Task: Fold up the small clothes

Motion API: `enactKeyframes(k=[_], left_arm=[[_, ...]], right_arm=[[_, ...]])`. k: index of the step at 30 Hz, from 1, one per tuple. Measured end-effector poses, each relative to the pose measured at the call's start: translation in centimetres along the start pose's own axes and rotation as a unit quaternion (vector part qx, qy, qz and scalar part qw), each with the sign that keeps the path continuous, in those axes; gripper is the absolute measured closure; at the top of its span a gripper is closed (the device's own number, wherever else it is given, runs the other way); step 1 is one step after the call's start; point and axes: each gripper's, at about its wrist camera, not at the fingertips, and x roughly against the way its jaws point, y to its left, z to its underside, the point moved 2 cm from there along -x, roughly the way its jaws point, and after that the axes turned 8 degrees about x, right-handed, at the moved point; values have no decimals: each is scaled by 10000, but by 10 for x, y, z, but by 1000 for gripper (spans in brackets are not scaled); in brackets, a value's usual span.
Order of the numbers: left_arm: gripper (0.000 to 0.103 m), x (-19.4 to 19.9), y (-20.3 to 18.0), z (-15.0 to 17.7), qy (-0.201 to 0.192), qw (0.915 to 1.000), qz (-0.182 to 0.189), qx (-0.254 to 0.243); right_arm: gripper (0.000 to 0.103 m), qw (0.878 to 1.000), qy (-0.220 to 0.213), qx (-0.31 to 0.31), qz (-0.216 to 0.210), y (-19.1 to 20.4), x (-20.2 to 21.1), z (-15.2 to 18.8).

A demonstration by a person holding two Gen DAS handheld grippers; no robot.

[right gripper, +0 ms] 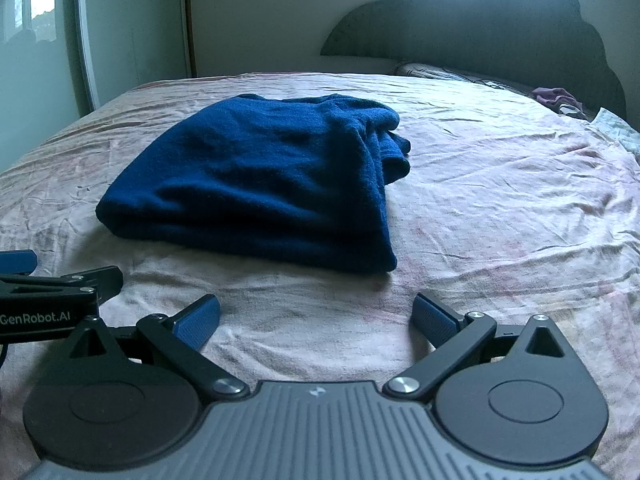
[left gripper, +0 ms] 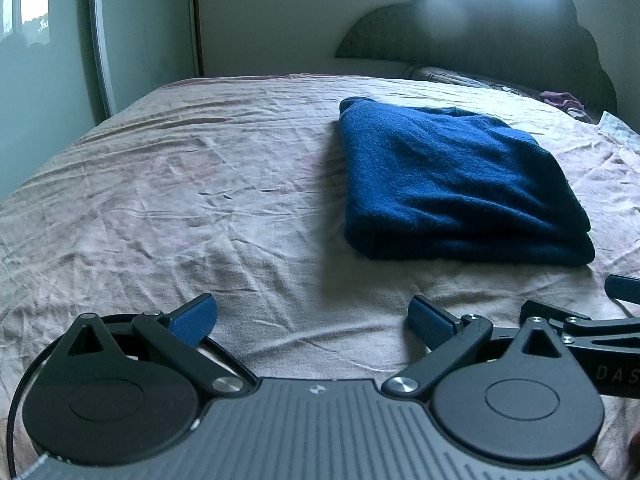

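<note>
A folded blue sweater point(right gripper: 256, 184) lies on the bed point(left gripper: 160, 200), between and ahead of both claws. The left claw point(left gripper: 312, 320) and right claw point(right gripper: 316, 318) hover released, empty, equally near.

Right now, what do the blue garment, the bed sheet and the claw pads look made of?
Blue garment: thick fuzzy knit or fleece, matte, nap visible, folds hold bulk.
Bed sheet: thin woven cloth, likely cotton, matte pinkish, fine sharp wrinkles.
Right claw pads: blue, ribbed texture, probably rubber; hard to confirm.
</note>
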Motion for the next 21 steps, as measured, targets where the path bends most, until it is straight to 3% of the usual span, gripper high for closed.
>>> enactKeyframes(k=[18,21], left_arm=[[0,1,-1,0,-10,10000,17,20],[1,4,-1,0,-45,10000,52,41]], right_arm=[[0,10000,1,1,-23,0,0,0],[0,9997,-4,65,-251,-4,2,-1]])
